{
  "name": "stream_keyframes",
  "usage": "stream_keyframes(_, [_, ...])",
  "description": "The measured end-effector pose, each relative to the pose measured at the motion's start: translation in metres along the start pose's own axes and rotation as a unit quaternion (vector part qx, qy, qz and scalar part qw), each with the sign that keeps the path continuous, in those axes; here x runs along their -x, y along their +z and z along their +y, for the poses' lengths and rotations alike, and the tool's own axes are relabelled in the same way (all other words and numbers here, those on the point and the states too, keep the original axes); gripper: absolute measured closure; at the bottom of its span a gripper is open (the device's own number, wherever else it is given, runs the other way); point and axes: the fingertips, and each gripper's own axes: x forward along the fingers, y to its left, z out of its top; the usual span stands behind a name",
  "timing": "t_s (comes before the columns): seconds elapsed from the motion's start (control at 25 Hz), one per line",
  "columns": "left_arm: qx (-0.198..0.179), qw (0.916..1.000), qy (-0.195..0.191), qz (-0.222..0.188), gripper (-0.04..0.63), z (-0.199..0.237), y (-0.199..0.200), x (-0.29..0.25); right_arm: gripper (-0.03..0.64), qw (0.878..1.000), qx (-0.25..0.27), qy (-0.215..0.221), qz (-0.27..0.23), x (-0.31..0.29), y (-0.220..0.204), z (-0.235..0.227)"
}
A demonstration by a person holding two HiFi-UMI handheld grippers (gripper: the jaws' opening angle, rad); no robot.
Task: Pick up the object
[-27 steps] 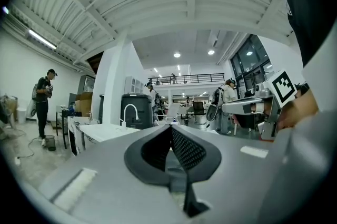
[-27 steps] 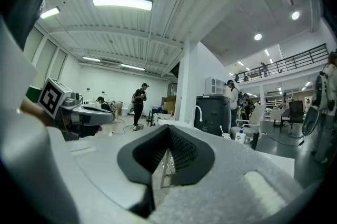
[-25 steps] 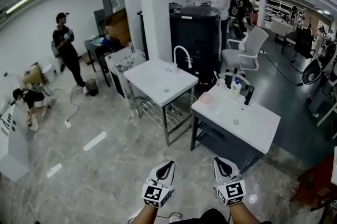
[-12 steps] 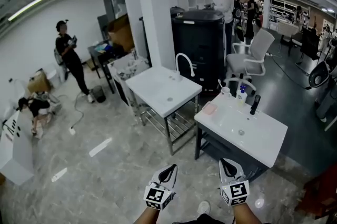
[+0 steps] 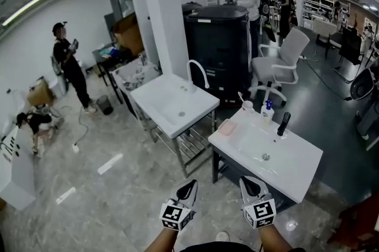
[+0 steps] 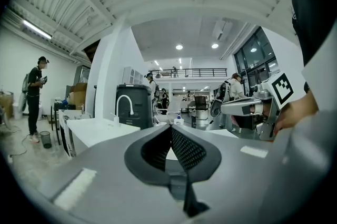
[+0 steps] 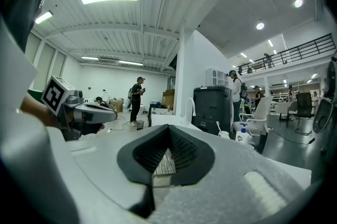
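Clearly nothing gripped yet: left gripper (image 5: 189, 185) with jaws together, empty, low in the head view and apart from the near basin top (image 5: 296, 168). Same for right gripper (image 5: 249, 182): jaws together, empty, near the basin's front edge.

No object named in the task; probably one of the small items along the back of that basin top. Left to right:
- pink block (image 5: 227, 127), at the left corner. Likely soap: light, stiff, slick if wet. Best pinched across the short sides.
- white cup (image 5: 247, 105), with a thin stick upright in it. Light, rigid, easy to tip. Best taken round the wall at mid-height.
- pump bottle (image 5: 267, 109). Light, smooth plastic with some give. Best held on the body below the pump, not the nozzle.
- dark upright piece (image 5: 283, 124). Possibly a tap; too small to tell.

No readable writing anywhere. Bottle label too small; only black-and-white square markers (image 5: 259, 213) on the gripper cubes.
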Motion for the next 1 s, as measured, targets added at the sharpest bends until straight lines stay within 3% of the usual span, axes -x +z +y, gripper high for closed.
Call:
stream_keyframes(0.6, [0.015, 0.9993, 0.024, 0.023, 0.582, -0.002, -0.012, -0.073, 0.615, 0.999, -0.010, 0.038, 0.018, -0.031, -0.014, -0.062])
stream_keyframes(1.0, [-0.001, 0.9990, -0.027, 0.036, 0.582, 0.018, -0.015, -0.148, 0.615, 0.999, -0.036, 0.018, 0.033, -0.082, -0.026, -0.100])
